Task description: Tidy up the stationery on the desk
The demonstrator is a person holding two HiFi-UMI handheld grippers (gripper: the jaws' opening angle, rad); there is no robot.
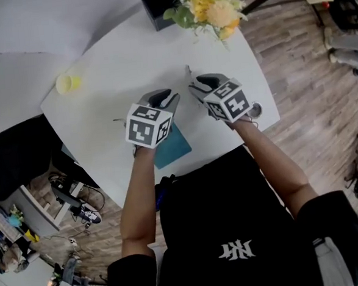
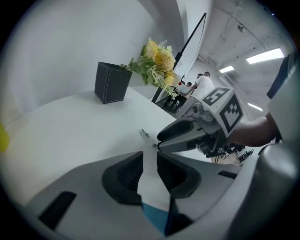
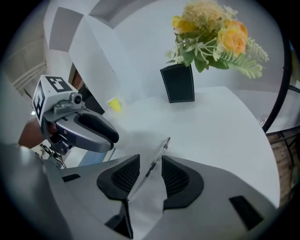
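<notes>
The head view shows a white table with both grippers low over its near side. The left gripper hangs over a teal notebook lying near the table's front edge. The right gripper sits just beside it, and a thin pen pokes out past its tips. A small yellow object lies near the table's left edge, well apart from both. At the far end stand a black square holder and a bunch of yellow flowers.

In the left gripper view, the jaws stand a little apart with nothing between them. Only bare table shows through the gap, with a corner of the notebook below. The right gripper's tips reach in from the right and meet the pen's end. People stand in the background.

In the right gripper view, the jaws are spread wider than the pen, which slants across the gap between the ribbed pads. No clamping on the pen can be made out. The left gripper blocks part of the notebook at the left.
</notes>
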